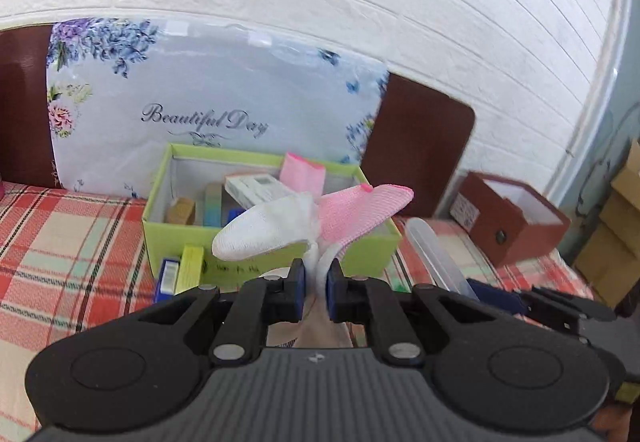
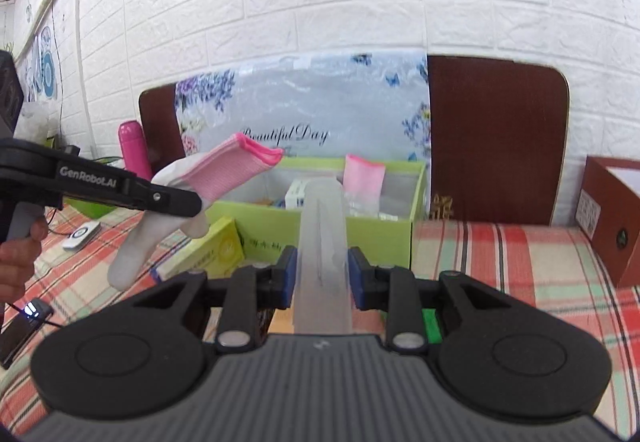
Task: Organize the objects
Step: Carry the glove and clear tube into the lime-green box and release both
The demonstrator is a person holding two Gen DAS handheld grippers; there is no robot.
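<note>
Because the left gripper (image 1: 316, 274) pinched only a thin bit of the pink-and-white sock (image 1: 312, 220) and the right gripper (image 2: 322, 274) squeezed a slippery clear case (image 2: 322, 238), both held before the green box (image 1: 176, 226), either could have dropped.

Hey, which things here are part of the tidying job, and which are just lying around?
Part of the job:
- sock, pinched in left tool
- clear plastic case, gripped in right tool
- green box

Lying about:
- brown box
- pink bottle
- pillow
</note>
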